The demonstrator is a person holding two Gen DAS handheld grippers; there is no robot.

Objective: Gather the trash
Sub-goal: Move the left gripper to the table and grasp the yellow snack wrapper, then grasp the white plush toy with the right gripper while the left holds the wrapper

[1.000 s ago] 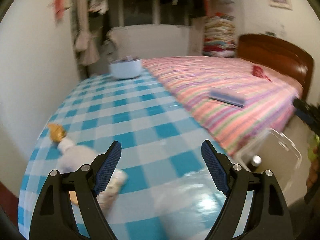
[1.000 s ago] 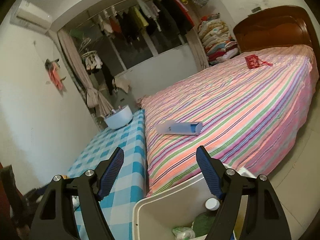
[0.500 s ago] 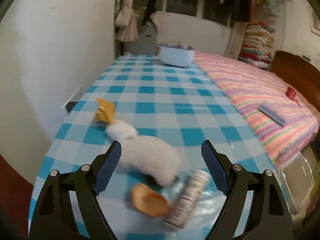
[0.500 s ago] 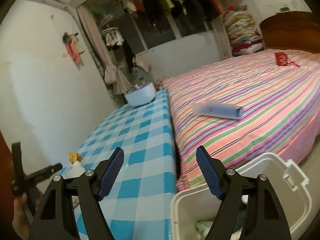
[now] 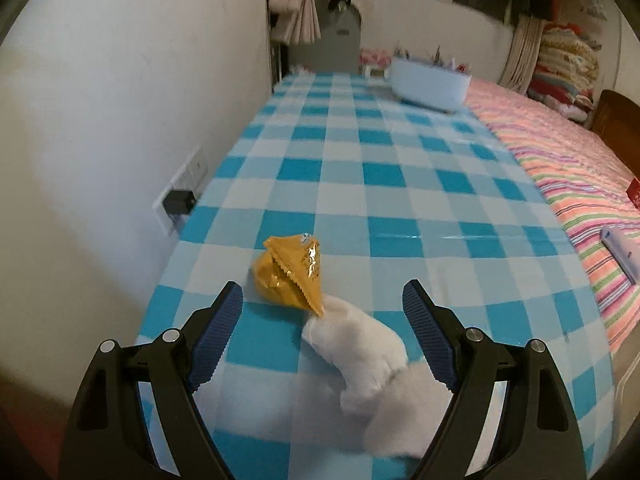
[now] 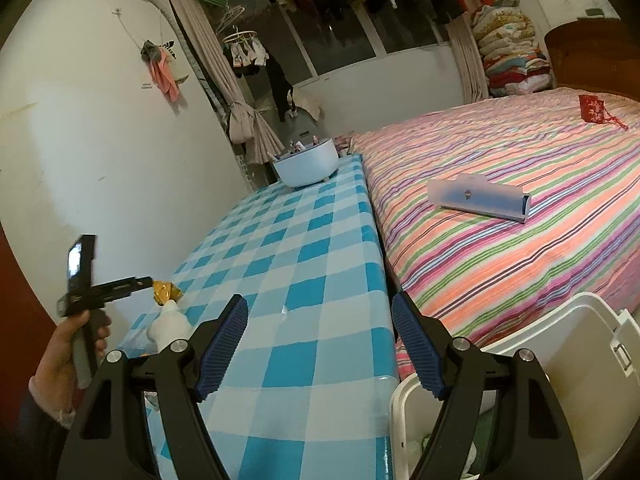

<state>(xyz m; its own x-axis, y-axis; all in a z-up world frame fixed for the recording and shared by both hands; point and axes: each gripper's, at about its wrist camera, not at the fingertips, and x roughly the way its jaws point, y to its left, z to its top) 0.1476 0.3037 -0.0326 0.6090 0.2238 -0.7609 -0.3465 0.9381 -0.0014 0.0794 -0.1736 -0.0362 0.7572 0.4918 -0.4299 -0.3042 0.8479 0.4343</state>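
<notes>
A yellow foil snack wrapper [image 5: 291, 274] lies on the blue-checked table [image 5: 392, 184], touching a crumpled white tissue wad [image 5: 368, 364] just in front of it. My left gripper [image 5: 322, 300] is open and empty, low over the table with the wrapper and tissue between its fingers. In the right wrist view the left gripper [image 6: 146, 280] hovers beside the wrapper [image 6: 165, 291] and tissue [image 6: 170, 324]. My right gripper [image 6: 320, 312] is open and empty above the table's near right corner, beside the white trash bin [image 6: 560, 380] on the floor.
A pale blue bowl [image 5: 428, 82] with small items stands at the table's far end. The wall with a socket and plug [image 5: 180, 200] borders the table's left side. The striped bed [image 6: 520, 208] with a white-blue box [image 6: 478, 196] lies to the right.
My left gripper has swung left and forward toward the wrapper and tissue, which now sit between its fingers. The bottle and orange piece have left its view. The right gripper turned slightly left.
</notes>
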